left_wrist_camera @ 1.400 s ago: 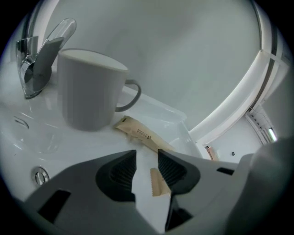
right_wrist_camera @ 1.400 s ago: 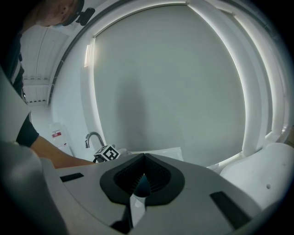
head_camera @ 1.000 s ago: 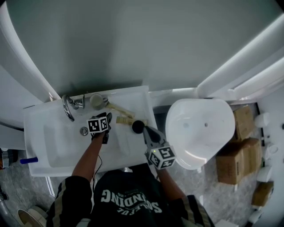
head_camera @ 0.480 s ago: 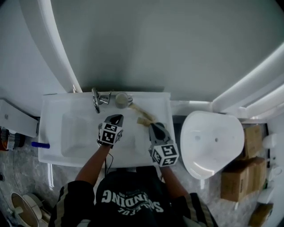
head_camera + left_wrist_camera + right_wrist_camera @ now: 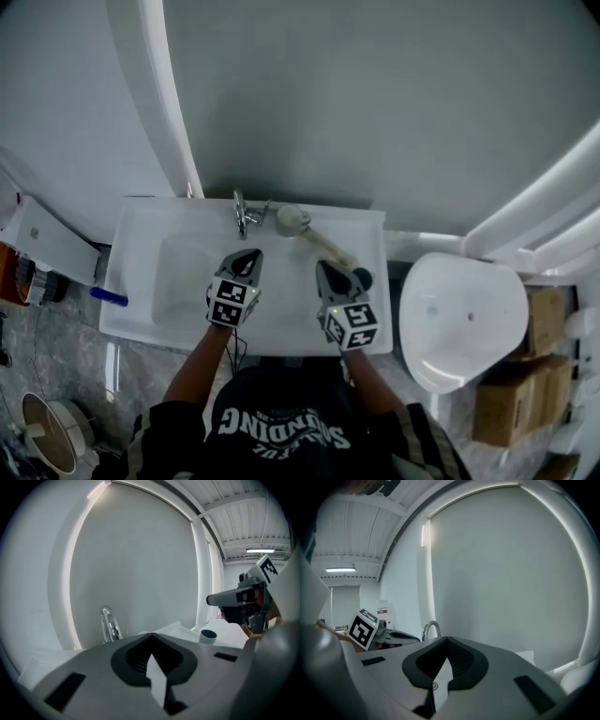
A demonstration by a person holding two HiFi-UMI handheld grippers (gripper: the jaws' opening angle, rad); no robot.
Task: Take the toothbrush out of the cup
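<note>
A tan toothbrush (image 5: 326,247) lies flat on the back right of the white sink (image 5: 141,314), outside any cup. Its far end reaches a pale round container (image 5: 290,219) beside the faucet (image 5: 242,214). A cup with a dark inside (image 5: 362,277) (image 5: 207,636) stands upright on the sink's right side. My right gripper (image 5: 326,268) (image 5: 446,640) hovers just left of that cup, shut and empty. My left gripper (image 5: 249,255) (image 5: 151,637) hangs over the basin in front of the faucet, also shut with nothing in it. Neither gripper touches the toothbrush.
A white toilet (image 5: 464,319) stands right of the sink, with cardboard boxes (image 5: 525,412) beyond it. A blue object (image 5: 110,297) lies on the sink's left edge. A grey wall rises directly behind the faucet. A white shelf (image 5: 47,246) is at the left.
Both grippers have drawn back from the items at the sink's rear toward the person, the left one rising. The head view has swung, so the sink now sits more central.
</note>
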